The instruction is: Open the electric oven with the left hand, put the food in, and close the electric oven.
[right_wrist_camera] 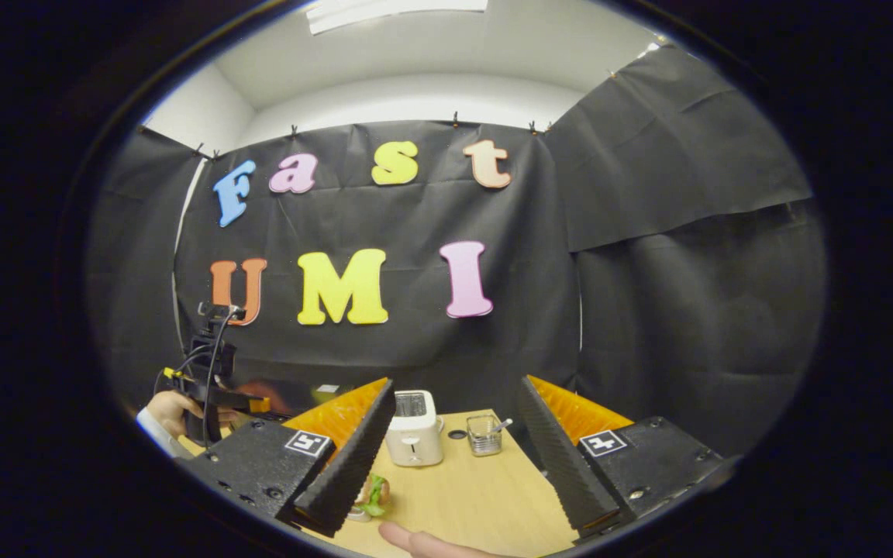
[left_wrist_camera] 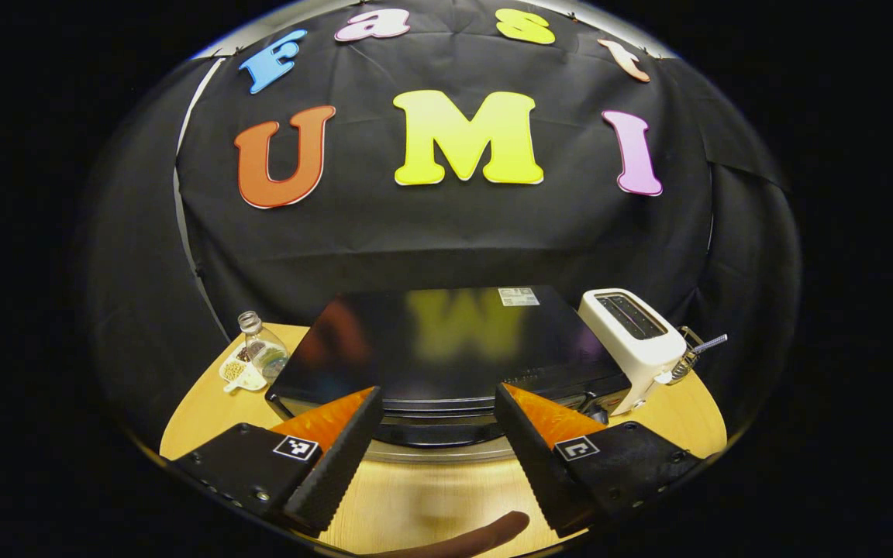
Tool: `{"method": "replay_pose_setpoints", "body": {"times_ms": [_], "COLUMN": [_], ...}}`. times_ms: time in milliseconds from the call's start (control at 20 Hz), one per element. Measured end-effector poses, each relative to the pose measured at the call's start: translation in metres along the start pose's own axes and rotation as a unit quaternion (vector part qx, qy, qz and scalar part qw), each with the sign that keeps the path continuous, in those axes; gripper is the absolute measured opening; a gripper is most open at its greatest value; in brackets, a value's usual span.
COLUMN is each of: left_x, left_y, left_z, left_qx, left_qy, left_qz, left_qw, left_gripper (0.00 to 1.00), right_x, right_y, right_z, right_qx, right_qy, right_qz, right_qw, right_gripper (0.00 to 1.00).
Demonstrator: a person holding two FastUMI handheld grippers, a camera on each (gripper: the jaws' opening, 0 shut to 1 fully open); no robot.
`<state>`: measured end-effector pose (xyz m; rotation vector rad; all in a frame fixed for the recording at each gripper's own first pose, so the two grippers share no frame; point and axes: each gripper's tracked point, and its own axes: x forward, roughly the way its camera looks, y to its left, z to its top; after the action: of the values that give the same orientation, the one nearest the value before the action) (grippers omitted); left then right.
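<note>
Plainly little of the task is done yet: the left gripper (left_wrist_camera: 437, 446) has its fingers spread wide with nothing between them, and they frame the front top edge of the electric oven (left_wrist_camera: 446, 341), whose dark glossy top fills the middle of the left gripper view. Its door seems still shut (the front face is mostly hidden below the edge, so this is a judgement), and no finger touches the handle. Opening, loading and closing all appear to remain. At about two o'clock from those fingers a white toaster (left_wrist_camera: 632, 329) stands just beside the oven, with a small wire holder (left_wrist_camera: 691, 356) behind it; at ten o'clock a little glass bottle (left_wrist_camera: 260, 345) and a seasoning dish (left_wrist_camera: 239, 373) sit on the wooden table (left_wrist_camera: 431, 496). A fingertip (left_wrist_camera: 485, 535) pokes in at six o'clock. The right gripper (right_wrist_camera: 454, 457) is likewise wide open and holds nothing; the food, a sandwich with green lettuce (right_wrist_camera: 373, 496), lies on the table at seven o'clock, partly behind its left finger. Farther out at nine o'clock in the right gripper view a hand (right_wrist_camera: 171, 411) holds the other gripper level, aimed toward the oven. The right one hangs back, tilted slightly down over the table.
</note>
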<state>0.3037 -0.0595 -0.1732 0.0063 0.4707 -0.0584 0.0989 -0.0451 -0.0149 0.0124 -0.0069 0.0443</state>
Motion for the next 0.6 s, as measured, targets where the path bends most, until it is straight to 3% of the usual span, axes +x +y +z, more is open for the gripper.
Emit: {"method": "replay_pose_setpoints", "body": {"times_ms": [300,350,600], "left_x": [0.015,0.013,0.006], "left_y": [-0.004,-0.003,-0.003], "left_z": [-0.018,-0.024,-0.027], "left_qx": [0.011,0.009,-0.001], "left_qy": [0.04,0.054,0.06], "left_qz": [-0.007,-0.007,-0.007], "left_qw": [0.999,0.998,0.998], "left_gripper": [0.95,0.96,0.96], "right_x": [0.0,0.0,-0.005], "right_y": [-0.011,-0.009,-0.002], "right_z": [-0.008,-0.011,-0.014], "right_qx": [0.004,0.009,0.005], "right_qy": [0.006,0.012,0.019], "right_qz": [-0.001,0.005,0.02], "right_qw": [1.0,1.0,1.0], "right_gripper": [1.0,0.94,1.0]}}
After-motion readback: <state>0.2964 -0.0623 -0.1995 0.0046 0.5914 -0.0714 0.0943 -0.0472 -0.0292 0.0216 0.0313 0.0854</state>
